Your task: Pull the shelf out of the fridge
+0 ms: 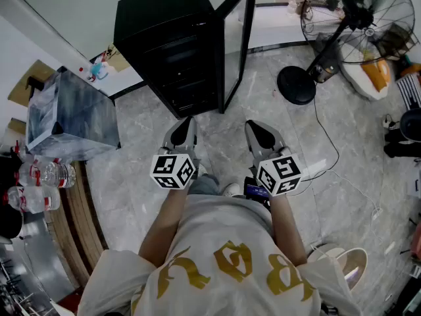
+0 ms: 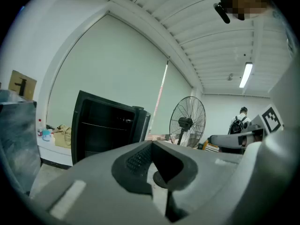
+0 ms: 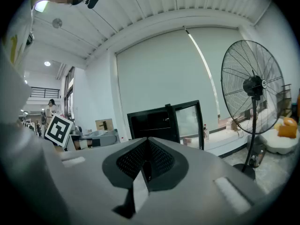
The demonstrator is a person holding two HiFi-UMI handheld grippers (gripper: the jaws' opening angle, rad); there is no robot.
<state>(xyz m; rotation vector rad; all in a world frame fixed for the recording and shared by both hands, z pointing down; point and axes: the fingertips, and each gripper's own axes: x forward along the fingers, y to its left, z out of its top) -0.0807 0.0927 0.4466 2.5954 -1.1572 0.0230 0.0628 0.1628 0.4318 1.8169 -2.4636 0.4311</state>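
A black fridge (image 1: 174, 45) stands on the floor ahead of me, its glass door (image 1: 238, 35) swung open to the right. Dark shelves (image 1: 177, 61) show inside it, one above another. The fridge also shows in the left gripper view (image 2: 103, 128) and the right gripper view (image 3: 159, 123). My left gripper (image 1: 185, 125) and right gripper (image 1: 256, 128) are held side by side in front of my body, a short way back from the fridge. Both have their jaws closed together with nothing between them.
A large pedestal fan (image 1: 342, 25) stands at the right, its cable trailing over the floor. A wrapped grey box (image 1: 69, 117) sits at the left beside water bottles (image 1: 43, 176) on a wooden bench. A power strip (image 1: 316, 168) lies near my right foot.
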